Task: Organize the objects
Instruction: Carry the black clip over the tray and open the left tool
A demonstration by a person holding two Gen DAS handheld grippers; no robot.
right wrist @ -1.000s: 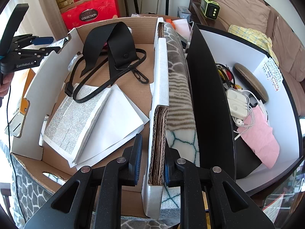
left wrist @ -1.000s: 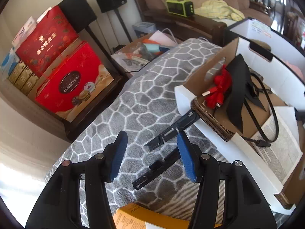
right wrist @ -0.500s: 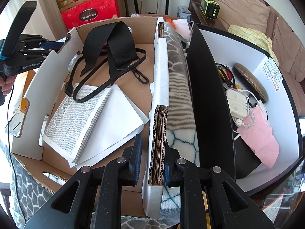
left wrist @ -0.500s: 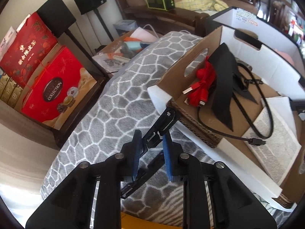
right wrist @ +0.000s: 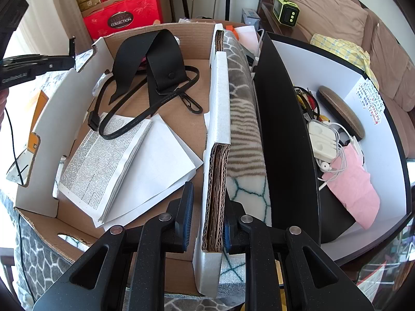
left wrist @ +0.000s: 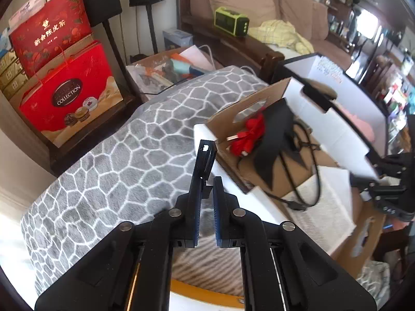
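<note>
My left gripper (left wrist: 207, 189) has its jaws closing on a thin black plastic strip (left wrist: 205, 158). The strip stands up between the blue pads, lifted off the grey patterned blanket (left wrist: 116, 160). Just right of it is the open cardboard box (left wrist: 249, 101), which holds a red cable (left wrist: 249, 134), a black strap (right wrist: 155, 59) and printed paper sheets (right wrist: 103, 160). My right gripper (right wrist: 210, 207) is shut on the box's thick right wall (right wrist: 219, 103). The left gripper (right wrist: 52, 63) also shows beyond the box's left wall in the right wrist view.
A black-and-white bin (right wrist: 384, 140) to the right of the box holds earphones, a white charger, a pink cloth and a brown case. Red gift boxes (left wrist: 67, 90) and speaker stands line the wall. A sofa (left wrist: 259, 2) stands behind. An orange packet (left wrist: 207, 294) lies under my left gripper.
The left gripper came down over one black strip, closed its jaws on it and lifted it off the blanket, tilting it upright. The right gripper stayed put on the box wall.
</note>
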